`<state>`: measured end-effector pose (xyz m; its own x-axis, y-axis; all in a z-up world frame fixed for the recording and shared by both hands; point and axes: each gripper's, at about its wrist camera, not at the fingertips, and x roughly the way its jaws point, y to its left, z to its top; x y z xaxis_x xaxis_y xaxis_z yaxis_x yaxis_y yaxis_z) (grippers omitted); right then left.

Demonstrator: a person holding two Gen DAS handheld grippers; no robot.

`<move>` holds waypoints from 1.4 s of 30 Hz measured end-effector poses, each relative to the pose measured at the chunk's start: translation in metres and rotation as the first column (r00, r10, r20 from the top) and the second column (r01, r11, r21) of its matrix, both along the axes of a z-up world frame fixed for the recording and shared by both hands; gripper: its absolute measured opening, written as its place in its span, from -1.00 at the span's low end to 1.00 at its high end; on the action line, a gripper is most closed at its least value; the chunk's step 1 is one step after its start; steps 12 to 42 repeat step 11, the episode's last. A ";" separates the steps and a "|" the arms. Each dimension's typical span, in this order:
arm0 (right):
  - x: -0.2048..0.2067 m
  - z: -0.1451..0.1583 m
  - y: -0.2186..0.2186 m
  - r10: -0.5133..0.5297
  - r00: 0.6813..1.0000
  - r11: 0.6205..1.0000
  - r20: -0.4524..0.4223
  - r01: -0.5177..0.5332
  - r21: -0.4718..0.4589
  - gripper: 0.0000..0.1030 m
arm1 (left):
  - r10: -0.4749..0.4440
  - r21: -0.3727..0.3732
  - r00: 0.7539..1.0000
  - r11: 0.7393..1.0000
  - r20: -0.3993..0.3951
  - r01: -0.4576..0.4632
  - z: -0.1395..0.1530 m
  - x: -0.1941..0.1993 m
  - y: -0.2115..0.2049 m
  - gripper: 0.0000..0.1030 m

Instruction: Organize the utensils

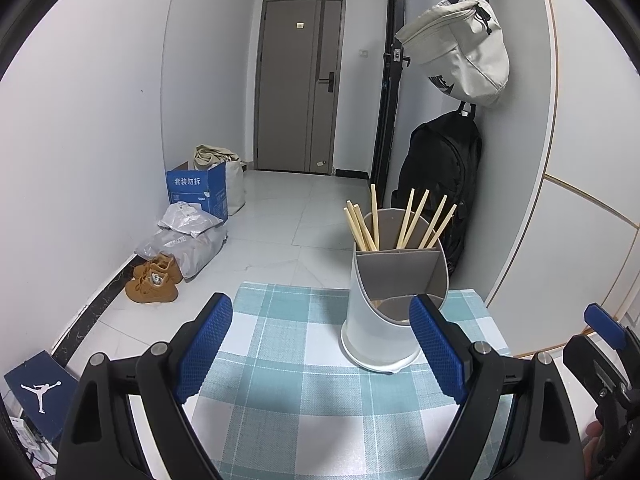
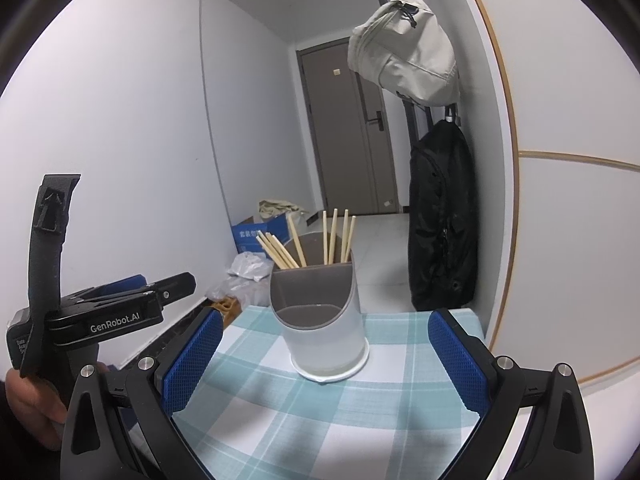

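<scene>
A white and grey utensil holder [image 1: 394, 296] stands on a small table with a teal checked cloth [image 1: 304, 364]. Several wooden chopsticks [image 1: 394, 222] stand upright in its rear compartment; the front compartment looks empty. My left gripper [image 1: 320, 348] is open and empty, just in front of and left of the holder. My right gripper [image 2: 324, 364] is open and empty, with the holder [image 2: 320, 320] and its chopsticks [image 2: 308, 242] just ahead between the fingers. The left gripper's body [image 2: 116, 312] shows at the left of the right wrist view. The right gripper's fingertip [image 1: 604, 324] shows at the right edge of the left wrist view.
A white wall [image 1: 580, 120] is close on the right, with a black backpack [image 1: 440, 184] and a beige bag [image 1: 460, 48] hanging there. On the floor to the left lie brown shoes [image 1: 154, 278], grey parcels [image 1: 188, 236] and a blue box [image 1: 198, 194]. A door [image 1: 298, 84] is at the end.
</scene>
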<state>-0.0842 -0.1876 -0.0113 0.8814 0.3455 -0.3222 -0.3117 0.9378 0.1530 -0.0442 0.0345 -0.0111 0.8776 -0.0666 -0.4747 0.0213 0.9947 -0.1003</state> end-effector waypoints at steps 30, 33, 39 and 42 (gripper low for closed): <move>0.000 0.000 0.000 -0.003 1.000 1.000 -0.001 0.003 0.001 1.00 | 0.005 -0.008 1.000 1.000 0.000 -0.005 -0.001 -0.001 0.001 0.69; 0.000 0.000 0.000 -0.003 1.000 1.000 -0.001 0.003 0.001 1.00 | 0.005 -0.008 1.000 1.000 0.000 -0.005 -0.001 -0.001 0.001 0.69; 0.000 0.000 0.000 -0.003 1.000 1.000 -0.001 0.003 0.001 1.00 | 0.005 -0.008 1.000 1.000 0.000 -0.005 -0.001 -0.001 0.001 0.69; 0.000 0.000 0.000 -0.003 1.000 1.000 -0.001 0.003 0.001 1.00 | 0.005 -0.008 1.000 1.000 0.000 -0.005 -0.001 -0.001 0.001 0.69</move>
